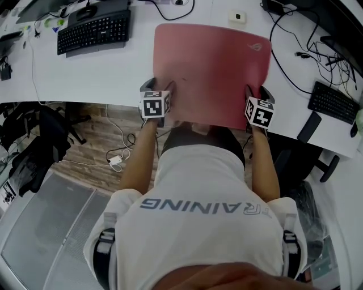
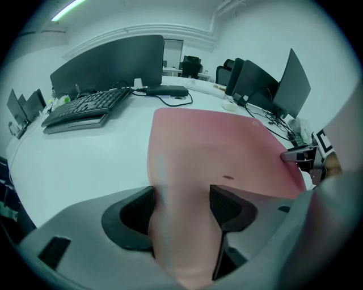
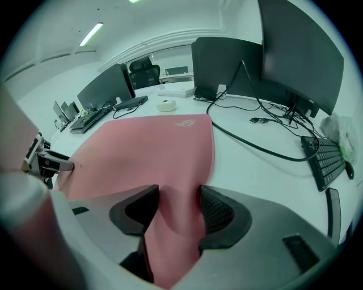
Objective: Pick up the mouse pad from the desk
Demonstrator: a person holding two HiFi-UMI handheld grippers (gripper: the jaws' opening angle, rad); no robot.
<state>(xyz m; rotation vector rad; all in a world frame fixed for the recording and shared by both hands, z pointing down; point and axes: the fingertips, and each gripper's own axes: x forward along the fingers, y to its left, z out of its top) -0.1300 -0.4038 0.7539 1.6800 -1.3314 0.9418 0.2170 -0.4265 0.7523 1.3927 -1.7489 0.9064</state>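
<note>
A large pink mouse pad (image 1: 212, 68) lies flat on the white desk (image 1: 85, 73), its near edge hanging over the desk's front. My left gripper (image 1: 160, 90) is at the pad's near left corner. In the left gripper view the mouse pad (image 2: 215, 147) fills the gap of the left gripper (image 2: 181, 207), with the jaws wide and no buckling in the pad. My right gripper (image 1: 258, 95) is at the near right corner. There the mouse pad (image 3: 147, 147) is bunched and curled between the pads of the right gripper (image 3: 178, 209), which is shut on it.
A black keyboard (image 1: 93, 31) sits at the back left and another keyboard (image 1: 334, 102) at the right. Black cables (image 1: 289, 68) run right of the pad. A small white device (image 1: 237, 17) lies behind it. Monitors (image 3: 295, 51) stand along the back.
</note>
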